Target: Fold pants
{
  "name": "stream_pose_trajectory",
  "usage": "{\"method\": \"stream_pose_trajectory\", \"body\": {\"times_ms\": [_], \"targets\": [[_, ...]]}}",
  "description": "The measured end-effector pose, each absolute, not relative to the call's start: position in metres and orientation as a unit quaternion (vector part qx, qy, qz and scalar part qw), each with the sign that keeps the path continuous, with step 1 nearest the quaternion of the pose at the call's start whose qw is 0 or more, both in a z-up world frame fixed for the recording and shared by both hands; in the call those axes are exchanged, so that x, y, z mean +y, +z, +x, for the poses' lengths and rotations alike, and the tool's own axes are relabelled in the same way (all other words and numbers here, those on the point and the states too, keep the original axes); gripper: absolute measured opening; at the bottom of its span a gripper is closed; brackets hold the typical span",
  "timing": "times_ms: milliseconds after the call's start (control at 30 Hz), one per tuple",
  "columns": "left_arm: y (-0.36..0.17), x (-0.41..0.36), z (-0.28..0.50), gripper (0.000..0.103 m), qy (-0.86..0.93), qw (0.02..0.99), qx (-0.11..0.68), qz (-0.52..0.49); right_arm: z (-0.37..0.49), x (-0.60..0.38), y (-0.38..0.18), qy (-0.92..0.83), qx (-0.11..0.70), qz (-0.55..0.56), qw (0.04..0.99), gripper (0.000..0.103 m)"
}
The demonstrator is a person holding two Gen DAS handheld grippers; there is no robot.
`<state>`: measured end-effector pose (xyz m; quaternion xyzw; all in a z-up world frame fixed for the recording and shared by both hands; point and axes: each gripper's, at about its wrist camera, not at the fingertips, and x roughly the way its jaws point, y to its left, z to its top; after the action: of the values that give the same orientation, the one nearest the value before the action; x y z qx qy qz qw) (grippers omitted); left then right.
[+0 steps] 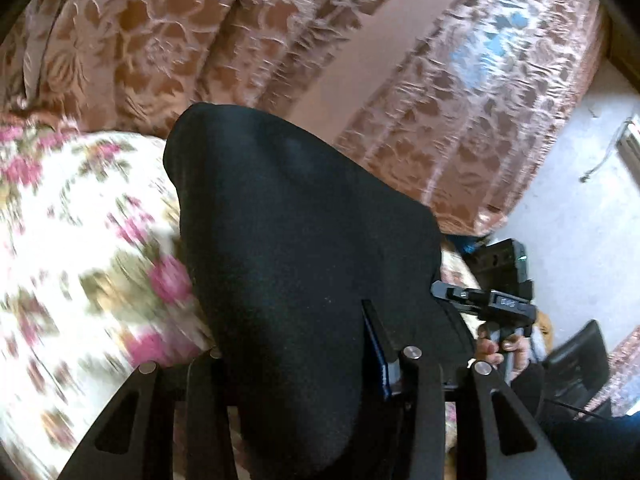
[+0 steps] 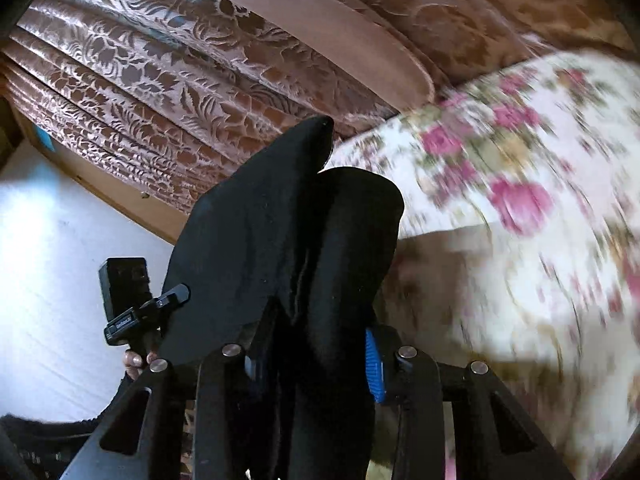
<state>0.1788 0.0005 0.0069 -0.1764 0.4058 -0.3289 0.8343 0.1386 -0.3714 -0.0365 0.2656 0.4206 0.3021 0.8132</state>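
Between both tools hang the black pants [image 1: 304, 240]: left gripper [image 1: 304, 364] and right gripper [image 2: 312, 352] each pinch cloth, floral bedspread [image 2: 520, 184] directly ahead, neither nearer.

One pair of black pants [image 1: 288, 240] up in the air, and two hand-held grippers on it: left hand-held gripper [image 1: 296, 344], right hand-held gripper [image 2: 312, 344]. One floral bedspread [image 1: 80, 220] below, one brown patterned sofa [image 1: 460, 100] behind.

small markings on the other tongs' bodies, too blurred to read
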Motion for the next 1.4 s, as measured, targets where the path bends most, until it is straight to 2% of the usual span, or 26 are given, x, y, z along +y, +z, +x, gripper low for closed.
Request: {"method": "stream_pose_trajectory", "body": {"times_ms": [267, 367, 400, 433, 533, 633, 800, 1000, 1200, 1400], "targets": [[-0.026, 0.014, 0.256, 0.048, -0.264, 0.842, 0.444, -0.152, 0.242, -0.337, -0.053, 0.292, 0.454, 0.244, 0.806, 0.037], [-0.062, 0.02, 0.273, 0.06, -0.219, 0.833, 0.489, -0.141, 0.266, -0.329, -0.078, 0.27, 0.48, 0.225, 0.803, 0.036], [-0.069, 0.019, 0.274, 0.066, -0.216, 0.832, 0.493, -0.135, 0.27, -0.328, -0.085, 0.259, 0.487, 0.222, 0.804, 0.036], [-0.073, 0.018, 0.27, 0.067, -0.213, 0.84, 0.481, -0.13, 0.276, -0.331, -0.099, 0.246, 0.494, 0.229, 0.802, 0.036], [-0.069, 0.017, 0.264, 0.068, -0.203, 0.847, 0.473, -0.131, 0.276, -0.337, -0.11, 0.248, 0.484, 0.256, 0.799, 0.037], [-0.059, 0.013, 0.258, 0.068, -0.185, 0.856, 0.468, -0.118, 0.27, -0.333, -0.101, 0.24, 0.478, 0.235, 0.812, 0.038], [-0.047, 0.015, 0.247, 0.068, -0.143, 0.868, 0.463, -0.114, 0.254, -0.322, -0.06, 0.17, 0.463, 0.13, 0.86, 0.037], [-0.038, 0.01, 0.229, 0.068, -0.105, 0.889, 0.437, -0.083, 0.233, -0.295, -0.028, 0.171, 0.426, 0.062, 0.886, 0.037], [-0.039, 0.007, 0.226, 0.068, -0.098, 0.897, 0.428, -0.056, 0.234, -0.281, -0.055, 0.164, 0.462, 0.056, 0.87, 0.035], [-0.04, 0.005, 0.223, 0.068, -0.097, 0.901, 0.42, -0.044, 0.228, -0.288, -0.076, 0.165, 0.458, 0.075, 0.871, 0.035]]}}
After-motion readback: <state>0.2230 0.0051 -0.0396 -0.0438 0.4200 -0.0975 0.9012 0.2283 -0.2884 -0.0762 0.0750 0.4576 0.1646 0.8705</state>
